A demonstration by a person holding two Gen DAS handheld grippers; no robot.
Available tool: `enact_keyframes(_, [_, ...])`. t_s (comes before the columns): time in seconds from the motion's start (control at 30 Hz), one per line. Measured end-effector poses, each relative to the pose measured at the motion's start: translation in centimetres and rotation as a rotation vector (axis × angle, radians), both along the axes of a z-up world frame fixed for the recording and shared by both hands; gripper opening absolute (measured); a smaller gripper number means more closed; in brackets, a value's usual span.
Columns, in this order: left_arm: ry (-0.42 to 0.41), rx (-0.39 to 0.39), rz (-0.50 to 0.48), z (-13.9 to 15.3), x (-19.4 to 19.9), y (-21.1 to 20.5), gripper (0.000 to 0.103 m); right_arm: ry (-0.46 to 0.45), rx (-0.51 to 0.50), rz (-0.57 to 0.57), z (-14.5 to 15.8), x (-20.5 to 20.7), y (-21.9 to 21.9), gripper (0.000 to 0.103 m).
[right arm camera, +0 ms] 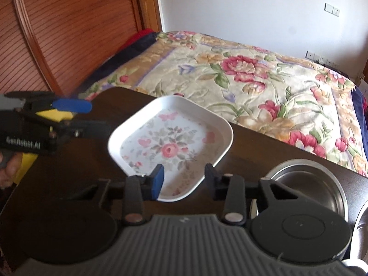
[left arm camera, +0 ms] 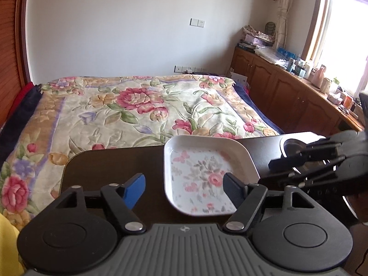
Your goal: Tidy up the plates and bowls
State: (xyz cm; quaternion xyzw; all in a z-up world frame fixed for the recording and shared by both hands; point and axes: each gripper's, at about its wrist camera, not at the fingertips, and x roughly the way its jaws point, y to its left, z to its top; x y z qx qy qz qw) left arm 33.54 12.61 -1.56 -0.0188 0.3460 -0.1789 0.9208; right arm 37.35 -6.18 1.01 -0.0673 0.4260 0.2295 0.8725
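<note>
- The plate (left arm camera: 208,174) is a white, rounded-square dish with a pink rose and butterfly print on its floor; we see it lying flat on the dark table (left arm camera: 115,168), toward the edge that faces the bed (left arm camera: 142,110).
- In the right wrist view the same plate (right arm camera: 170,147) sits in front of our right gripper (right arm camera: 184,179), with its near corner reaching in between the two fingers.
- Our right gripper has its jaws parted, blue pad on one side and black finger on the other; whether either finger touches the plate's rim we cannot tell.
- Our left gripper (left arm camera: 186,188) is spread wide, its jaws released around nothing; the plate's near left edge lies between its fingers, and the right finger overlaps the plate's near corner in the picture.
- From the right wrist view the left gripper (right arm camera: 76,110) appears at the left, over the table and to the left of the plate, held by a hand (right arm camera: 9,168) beside a yellow sleeve.
- From the left wrist view the right gripper (left arm camera: 296,168) comes in from the right, near the plate's right rim.
- A metal bowl (right arm camera: 306,184) stands on the table to the right of the plate, just beside it; the edge of a second metal vessel (right arm camera: 361,225) shows further right.
- The bed beyond the table carries a floral blanket, and wooden cabinets (left arm camera: 287,92) run under the window.
</note>
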Motion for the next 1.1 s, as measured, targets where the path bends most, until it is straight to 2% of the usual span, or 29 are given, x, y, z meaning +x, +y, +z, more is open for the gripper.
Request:
enact_keyframes(0.4, [0.062,0.024,0.043,-2.3,4.7,-0.1,0.076,0.029,-0.051,0.001,-1.1,1.1,0.4,0.038])
enact_keyframes(0.83, [0.092,0.064,0.048,-4.0,5.7,-0.5,0.056,0.053,-0.071,0.012,-2.0,1.8,0.7,0.037])
enact_keyframes(0.93, [0.104,0.075,0.047,-4.5,5.7,-0.5,0.05,0.053,-0.075,0.015,-2.1,1.8,0.7,0.033])
enact_keyframes(1.03, [0.113,0.069,0.062,-4.7,5.7,-0.2,0.046,0.055,-0.069,0.029,-2.1,1.8,0.7,0.024])
enact_keyframes(1.1, [0.116,0.06,0.067,-4.7,5.6,-0.1,0.041,0.056,-0.069,0.032,-2.1,1.7,0.8,0.024])
